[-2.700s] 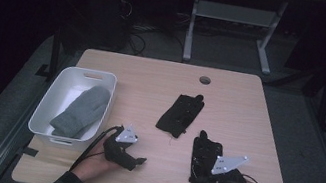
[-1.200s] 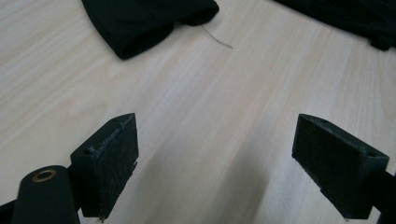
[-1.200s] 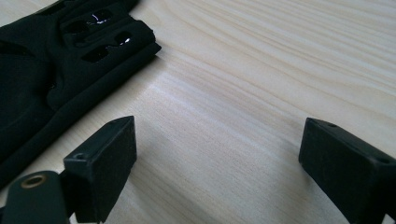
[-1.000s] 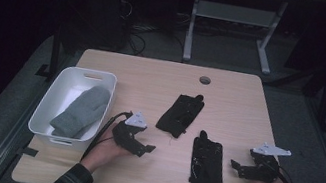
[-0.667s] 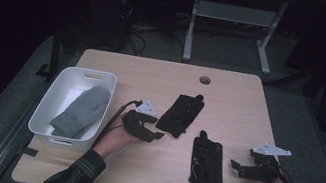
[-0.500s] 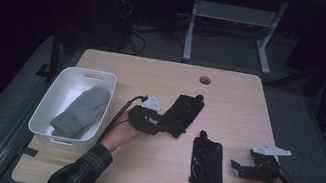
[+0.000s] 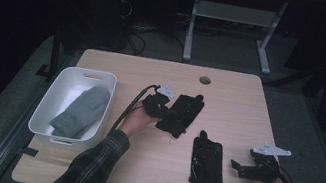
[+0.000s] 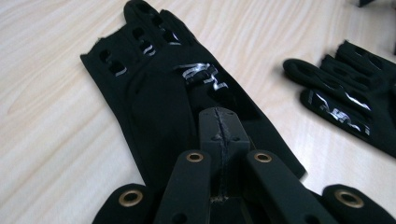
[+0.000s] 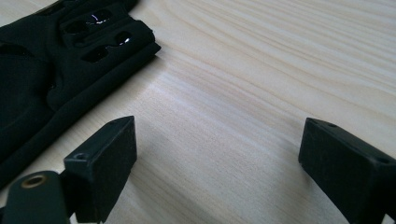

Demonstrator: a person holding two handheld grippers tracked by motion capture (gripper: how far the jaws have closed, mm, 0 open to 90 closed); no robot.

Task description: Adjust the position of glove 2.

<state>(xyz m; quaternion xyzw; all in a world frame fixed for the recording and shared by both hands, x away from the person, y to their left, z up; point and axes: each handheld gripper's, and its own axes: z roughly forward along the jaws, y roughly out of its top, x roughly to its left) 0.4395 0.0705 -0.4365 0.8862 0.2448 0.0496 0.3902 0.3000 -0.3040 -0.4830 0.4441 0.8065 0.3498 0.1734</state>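
Our left gripper (image 8: pixel 219 128) has its jaws pressed together with no gap, tips over the cuff end of the flat black fabric glove with silver print (image 7: pixel 180 114). We cannot tell whether cloth is actually pinched. Likely a cuff grab so the glove lifts cleanly.

Right gripper (image 7: pixel 245 169) sits with jaws spread wide and nothing between them, parked on bare wood just right of the second black glove (image 7: pixel 207 166), clear of the left's work.

Landmark is the white plastic bin (image 7: pixel 101 82). It holds a grey knitted mitten (image 7: pixel 79 117); both black gloves lie right of it on the light wooden table (image 7: pixel 235 99), probably bound there.
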